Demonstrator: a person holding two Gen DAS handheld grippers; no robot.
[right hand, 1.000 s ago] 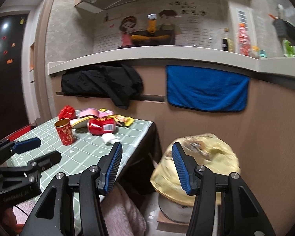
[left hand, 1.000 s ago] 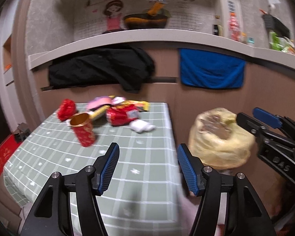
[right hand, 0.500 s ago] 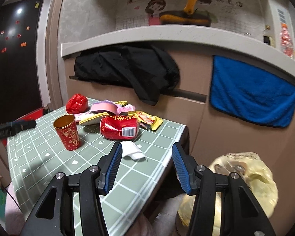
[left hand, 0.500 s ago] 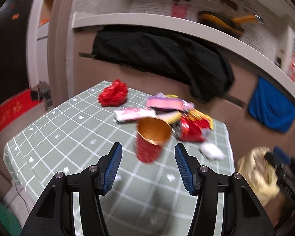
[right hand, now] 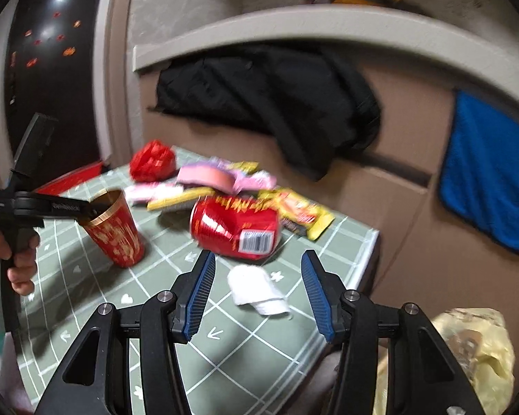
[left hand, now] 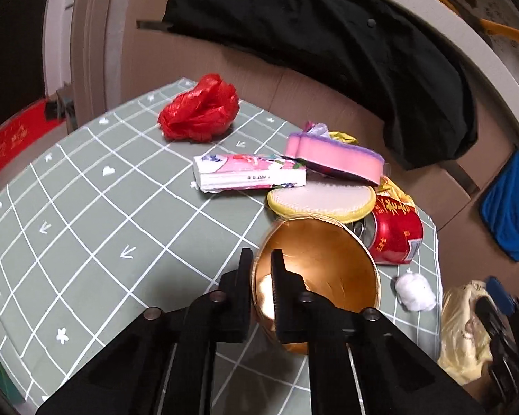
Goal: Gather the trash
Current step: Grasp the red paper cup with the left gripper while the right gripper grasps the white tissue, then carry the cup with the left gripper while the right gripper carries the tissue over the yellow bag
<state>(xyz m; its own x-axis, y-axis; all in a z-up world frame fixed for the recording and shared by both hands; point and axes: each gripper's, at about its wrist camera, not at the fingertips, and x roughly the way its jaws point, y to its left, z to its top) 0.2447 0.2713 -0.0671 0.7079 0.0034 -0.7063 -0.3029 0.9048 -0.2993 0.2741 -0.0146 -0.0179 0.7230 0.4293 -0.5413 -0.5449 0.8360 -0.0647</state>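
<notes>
Black grippers (right hand: 254, 288), blue-padded fingers (right hand: 200, 292).

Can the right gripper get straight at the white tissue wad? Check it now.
Probably yes: the right gripper is open, with the white tissue wad lying on the table between its fingers, nothing over it.

The worktop (left hand: 86, 214) wears grey-green cloth gridded in white, with small white hearts and arrows. The cup (right hand: 116, 230) is red with gold motifs — gold inside. The can (right hand: 237, 230) is red with gold script, the crumpled bag (left hand: 199, 112) plain red, the sponge (left hand: 332, 157) pink edged purple.
</notes>
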